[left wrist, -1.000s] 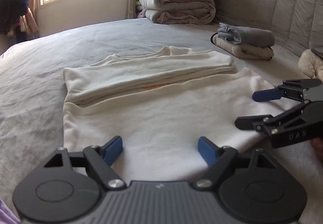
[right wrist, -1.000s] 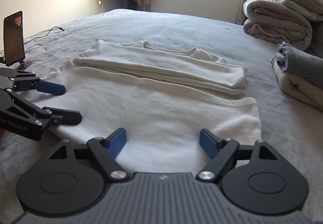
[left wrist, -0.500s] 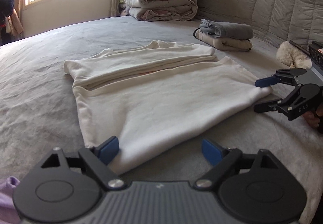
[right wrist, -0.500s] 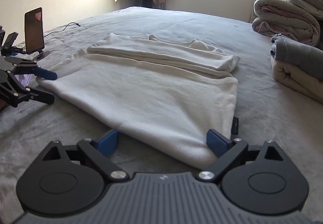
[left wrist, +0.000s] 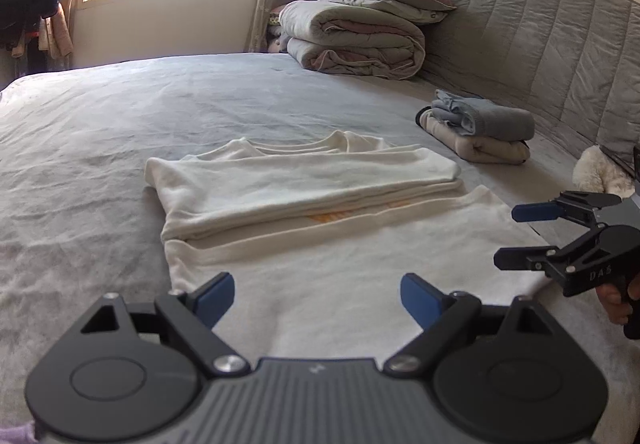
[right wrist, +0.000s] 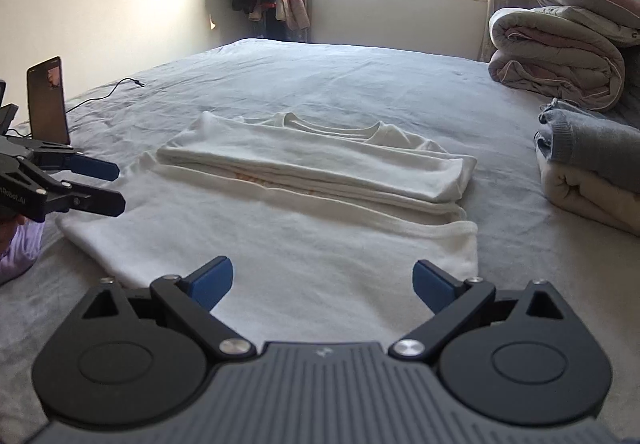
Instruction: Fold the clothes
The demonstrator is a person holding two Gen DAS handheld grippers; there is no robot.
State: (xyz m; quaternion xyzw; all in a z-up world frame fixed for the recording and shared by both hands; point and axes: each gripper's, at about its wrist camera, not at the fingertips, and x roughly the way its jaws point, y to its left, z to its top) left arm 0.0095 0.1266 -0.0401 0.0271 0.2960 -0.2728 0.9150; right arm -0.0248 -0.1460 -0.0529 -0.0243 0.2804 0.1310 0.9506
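Grey bed (left wrist: 100,132) w/ a padded headboard (left wrist: 540,44) on the right side, window wall at the far edge. White shirt (left wrist: 320,236) lies flat mid-bed, sleeves/top folded across it, hem toward the near edge. Lots of bare sheet on the far side and to the left. Right side is tighter: folded clothes stack (left wrist: 480,132) near the headboard, rolled duvets (left wrist: 352,40) in the far corner. Phone (right wrist: 48,102) propped up at the left edge. Left claw (left wrist: 316,296) spread wide, hovering over the hem, holding nothing. Right claw (right wrist: 322,282) same deal, wide open over the hem nr the shirt's right corner, empty.
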